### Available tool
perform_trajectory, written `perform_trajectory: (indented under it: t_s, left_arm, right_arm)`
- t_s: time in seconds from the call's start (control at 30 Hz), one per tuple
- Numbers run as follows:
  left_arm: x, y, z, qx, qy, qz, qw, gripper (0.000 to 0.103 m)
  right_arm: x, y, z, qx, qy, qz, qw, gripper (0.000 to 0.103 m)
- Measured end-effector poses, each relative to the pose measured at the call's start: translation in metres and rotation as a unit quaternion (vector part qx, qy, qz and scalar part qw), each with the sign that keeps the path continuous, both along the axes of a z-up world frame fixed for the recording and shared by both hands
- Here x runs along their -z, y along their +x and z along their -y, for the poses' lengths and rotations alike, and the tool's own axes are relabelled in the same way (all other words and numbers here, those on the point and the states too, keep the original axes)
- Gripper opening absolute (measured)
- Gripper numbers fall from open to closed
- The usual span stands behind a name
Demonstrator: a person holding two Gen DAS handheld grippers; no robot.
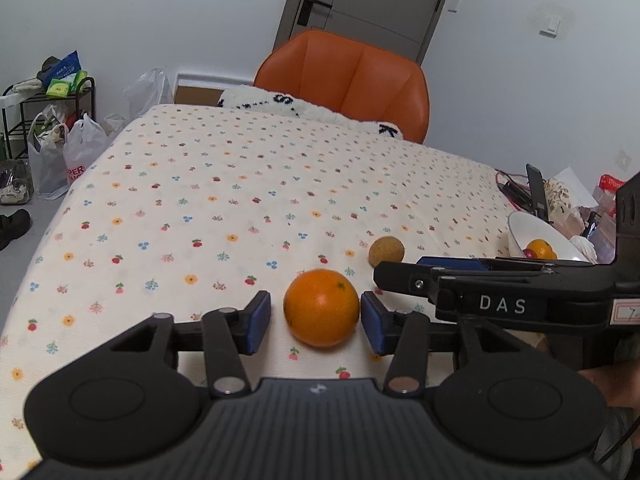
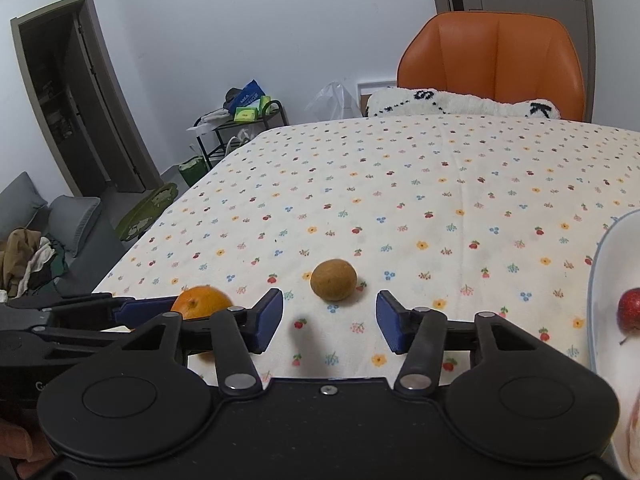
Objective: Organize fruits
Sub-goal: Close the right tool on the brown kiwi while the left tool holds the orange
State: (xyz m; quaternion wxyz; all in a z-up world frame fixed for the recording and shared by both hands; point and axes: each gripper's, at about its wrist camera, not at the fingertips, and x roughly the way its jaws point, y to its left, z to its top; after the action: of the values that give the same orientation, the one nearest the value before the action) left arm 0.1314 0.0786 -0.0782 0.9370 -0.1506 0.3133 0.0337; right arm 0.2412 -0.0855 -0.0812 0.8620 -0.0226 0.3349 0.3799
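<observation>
Cotton cloth printed with small flowers and berries covered the table (image 1: 200,200), and beyond its far edge stood an orange chair (image 1: 344,76) with a fluffy white cushion against it. At the right side of the cloth sat a white bowl (image 1: 520,224), already holding a mandarin (image 1: 540,249) and a small red fruit (image 2: 629,311), so the sorting looked partly done with two pieces left out. Of these the larger was an orange (image 1: 321,307), resting on the cloth squarely between the blue pads of the left gripper (image 1: 316,322), whose jaws stood spread with a narrow gap on either side and touched nothing. The right gripper (image 2: 330,320) hung just beside it, likewise spread and empty, with a brown kiwi-like fruit (image 2: 333,279) lying a little ahead of its fingertips on the cloth, not yet between them. The step in hand appeared to be the pickup of the orange; the next move would call for closing the left pads gently on its widest part, lifting clear of the right tool's arm, and carrying it rightward to the bowl, while the right tongs would need to advance to bracket the brown fruit.
</observation>
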Motion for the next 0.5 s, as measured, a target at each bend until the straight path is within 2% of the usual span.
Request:
perform_trajectory:
  t_s: [0.1, 0.2, 0.23, 0.27, 0.5]
  left_arm:
    - [-0.001, 0.002, -0.002, 0.003, -0.008, 0.004, 1.0000, 0.040]
    - [-0.002, 0.004, -0.004, -0.002, -0.001, 0.002, 1.0000, 0.039]
    - [-0.003, 0.004, -0.005, -0.003, -0.003, 0.004, 1.0000, 0.039]
    - [-0.004, 0.003, -0.006, -0.005, -0.004, 0.006, 1.0000, 0.039]
    - [-0.010, -0.001, -0.006, -0.005, -0.004, 0.018, 0.9998, 0.039]
  right_arm:
    - [0.000, 0.005, -0.005, 0.000, 0.000, 0.002, 1.000, 0.049]
    - [0.001, 0.008, -0.008, 0.001, 0.000, 0.002, 1.000, 0.039]
    - [0.001, 0.008, -0.009, -0.001, -0.001, 0.001, 1.000, 0.029]
    - [0.001, 0.009, -0.009, -0.002, -0.001, -0.001, 1.000, 0.025]
    - [-0.004, -0.001, -0.001, -0.001, 0.004, 0.003, 1.000, 0.024]
